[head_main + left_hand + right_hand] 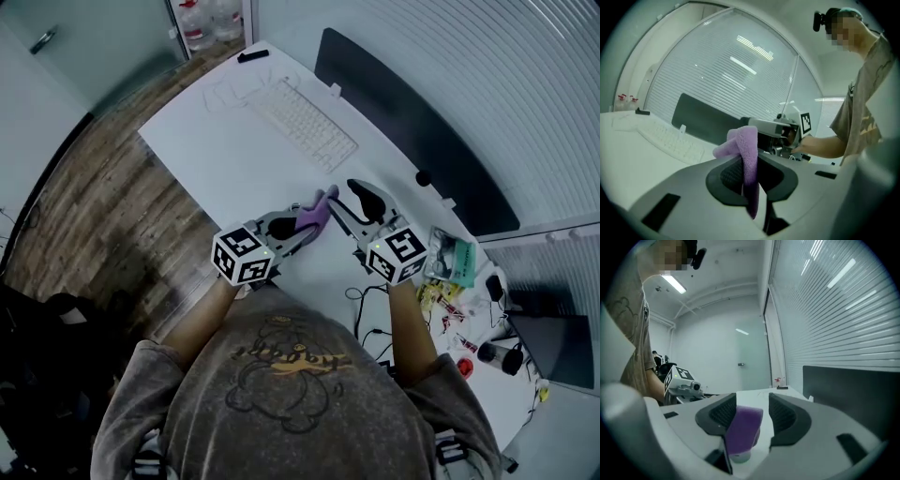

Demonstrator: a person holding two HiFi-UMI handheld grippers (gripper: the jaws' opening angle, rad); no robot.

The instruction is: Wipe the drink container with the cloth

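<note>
A purple cloth (748,149) hangs folded between the pads of my left gripper (750,174), which is shut on it. In the head view the cloth (313,217) pokes out of the left gripper (309,225) above the white desk (216,155). My right gripper (749,416) holds a small purple drink container (743,426) with a pale end pointing down. The container tilts against the left pad, with a thin gap at the right pad's top. In the head view the right gripper (354,202) is close beside the left one, tips nearly meeting, both lifted off the desk.
A white keyboard (306,124) lies further back on the desk, before a dark panel (412,141) along the slatted wall. Packets, cables and small items (452,261) crowd the desk's right end. Wooden floor (103,206) lies to the left.
</note>
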